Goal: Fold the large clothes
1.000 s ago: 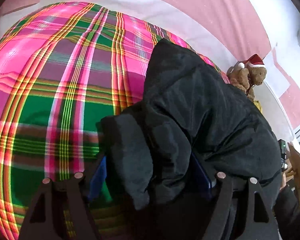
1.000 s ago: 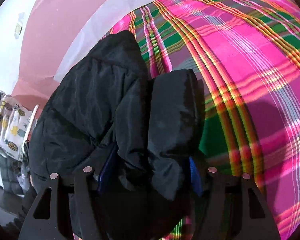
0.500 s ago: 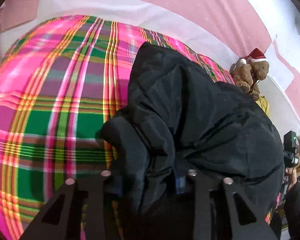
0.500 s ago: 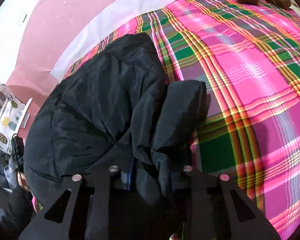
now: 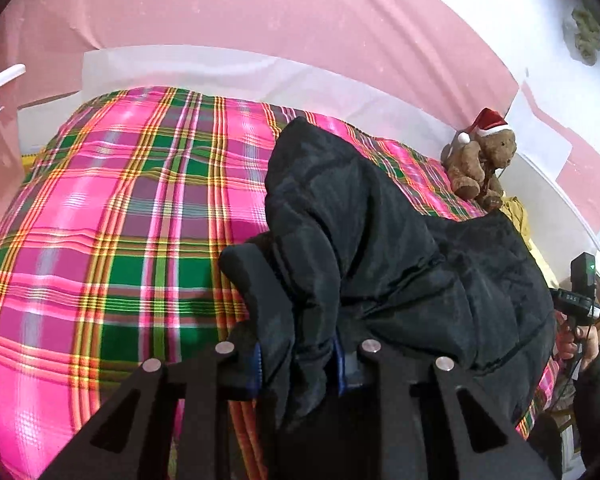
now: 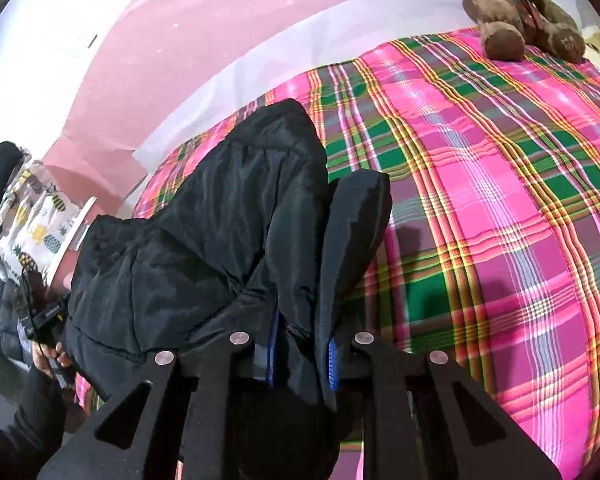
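A black padded jacket (image 5: 380, 248) hangs bunched above a bed with a pink and green plaid cover (image 5: 112, 240). My left gripper (image 5: 298, 364) is shut on a fold of the jacket, which drapes over its fingers and falls away to the right. My right gripper (image 6: 302, 358) is shut on another fold of the same jacket (image 6: 204, 248), which hangs to the left over the plaid cover (image 6: 500, 208). The fingertips of both grippers are hidden in the fabric.
A brown teddy bear with a Santa hat (image 5: 480, 160) sits at the bed's far corner; it also shows in the right wrist view (image 6: 520, 12). Pink wall (image 5: 300, 12) stands behind. A pineapple-print cloth (image 6: 32, 216) hangs at left.
Both grippers have closed on the jacket folds and lifted back from the bed. The bed looks farther away, and the teddy bear and wall have come into view.
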Available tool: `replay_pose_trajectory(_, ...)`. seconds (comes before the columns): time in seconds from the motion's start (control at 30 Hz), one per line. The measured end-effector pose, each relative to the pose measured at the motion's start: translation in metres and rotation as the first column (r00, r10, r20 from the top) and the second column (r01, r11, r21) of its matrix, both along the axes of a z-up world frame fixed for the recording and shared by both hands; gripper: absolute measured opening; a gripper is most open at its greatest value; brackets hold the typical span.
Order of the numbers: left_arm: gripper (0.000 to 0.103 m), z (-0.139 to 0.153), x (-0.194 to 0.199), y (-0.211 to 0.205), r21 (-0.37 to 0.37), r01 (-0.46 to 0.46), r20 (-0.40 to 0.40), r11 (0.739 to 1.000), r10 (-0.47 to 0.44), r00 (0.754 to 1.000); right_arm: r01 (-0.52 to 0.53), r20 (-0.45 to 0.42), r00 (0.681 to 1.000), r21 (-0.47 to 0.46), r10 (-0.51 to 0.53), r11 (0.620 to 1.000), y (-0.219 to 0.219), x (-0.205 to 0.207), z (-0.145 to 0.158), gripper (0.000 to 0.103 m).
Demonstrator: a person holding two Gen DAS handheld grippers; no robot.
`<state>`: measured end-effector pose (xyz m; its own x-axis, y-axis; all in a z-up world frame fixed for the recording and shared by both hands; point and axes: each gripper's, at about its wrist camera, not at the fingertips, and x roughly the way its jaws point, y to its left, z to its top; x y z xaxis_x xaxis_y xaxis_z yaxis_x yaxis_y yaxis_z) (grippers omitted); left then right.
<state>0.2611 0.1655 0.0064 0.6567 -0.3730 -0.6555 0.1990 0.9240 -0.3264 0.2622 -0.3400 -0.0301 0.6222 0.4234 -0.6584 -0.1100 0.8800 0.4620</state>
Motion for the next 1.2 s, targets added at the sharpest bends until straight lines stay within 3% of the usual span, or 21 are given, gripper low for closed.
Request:
replay_pose_trajectory(0.33,0.027,0.01,0.01,0.032,-0.006,-0.055,0.014,0.998,0.055,0.998,-0.027,0.028,0.999,-0.001,0.027,1.0,0.03,0.018,0.019,0.018)
replay_pose_trajectory(0.63,0.027,0.014,0.053,0.087,0.021,-0.13,0.02,0.991,0.129,0.991,-0.068,0.046,0.997,0.009,0.067,0.998,0.082,0.077,0.024,0.018)
replay_pose_trajectory(0.93,0.028,-0.019,0.08,0.118,0.008,-0.172,0.014,0.985,0.172,0.985,-0.081,0.018,0.997,0.006,0.08,0.997,0.112,0.118,-0.009,0.018)
replay_pose_trajectory(1.2,0.035,-0.057,0.086,0.128,-0.005,-0.209,-0.054,0.978,0.208,0.977,-0.065,-0.051,0.997,-0.018,0.064,0.998,0.114,0.129,-0.034,0.022)
